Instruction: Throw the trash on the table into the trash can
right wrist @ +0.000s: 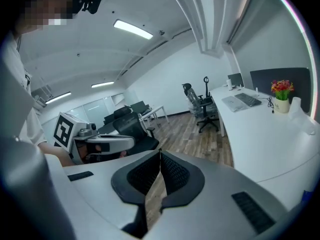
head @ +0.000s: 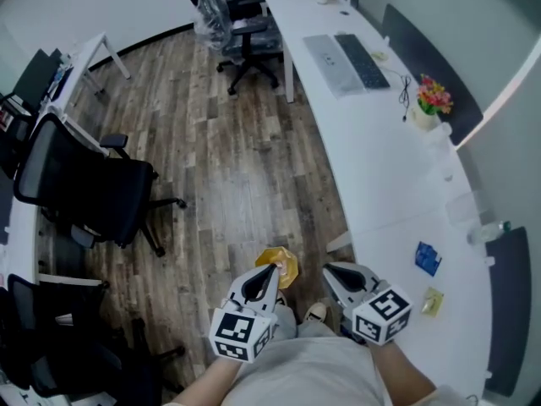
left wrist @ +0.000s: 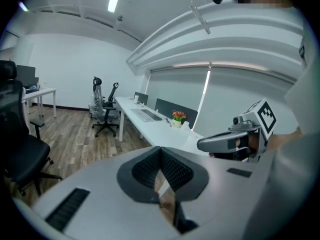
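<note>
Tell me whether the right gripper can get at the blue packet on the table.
Probably yes. The blue packet lies in the open on the white table, right of the right gripper, with nothing between them. Its shut, empty jaws must open first.

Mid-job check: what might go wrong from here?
The yellow wrapper hangs from only the tips of the left gripper's jaws and might slip onto the floor. No trash can shows in any view, so a release now has no sure target. The blue packet on the table could get missed.
</note>
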Demonstrator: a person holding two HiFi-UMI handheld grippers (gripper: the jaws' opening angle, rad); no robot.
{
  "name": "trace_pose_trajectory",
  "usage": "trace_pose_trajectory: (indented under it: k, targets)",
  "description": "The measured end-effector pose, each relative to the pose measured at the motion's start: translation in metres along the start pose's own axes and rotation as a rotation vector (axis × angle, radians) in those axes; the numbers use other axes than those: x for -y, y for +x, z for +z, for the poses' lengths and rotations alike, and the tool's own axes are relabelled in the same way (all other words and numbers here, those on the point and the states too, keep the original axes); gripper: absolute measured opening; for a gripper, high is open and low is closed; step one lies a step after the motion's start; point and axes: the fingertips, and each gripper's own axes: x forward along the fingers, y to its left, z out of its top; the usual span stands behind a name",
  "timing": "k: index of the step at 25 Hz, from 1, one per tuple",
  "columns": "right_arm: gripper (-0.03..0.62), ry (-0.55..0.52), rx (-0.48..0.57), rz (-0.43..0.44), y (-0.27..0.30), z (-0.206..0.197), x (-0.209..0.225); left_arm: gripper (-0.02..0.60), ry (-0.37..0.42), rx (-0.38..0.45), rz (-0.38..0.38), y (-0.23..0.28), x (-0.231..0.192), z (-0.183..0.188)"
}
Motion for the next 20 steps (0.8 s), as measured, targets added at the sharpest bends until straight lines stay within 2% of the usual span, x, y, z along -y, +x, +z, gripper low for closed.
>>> trace_pose_trajectory:
  k: [7,11,15,20]
  targets:
    - [0.034,-0.014,0.041,-0.038,-0.034,0.019,-0.017,0.0,0.023,0.0,-0.027,-0.004,0.032,0.012]
    - [0.034,-0.028,0.041,-0.053,-0.036,0.013,-0.02,0.0,0.04,0.004,-0.043,-0.003,0.041,0.016]
    - [0.034,-0.012,0.044,-0.07,-0.04,0.005,-0.017,-0.002,0.08,-0.02,-0.02,-0.006,0.044,0.011]
    - [0.034,-0.007,0.06,-0.086,-0.047,0.006,-0.017,0.0,0.059,0.004,-0.045,-0.011,0.05,0.014]
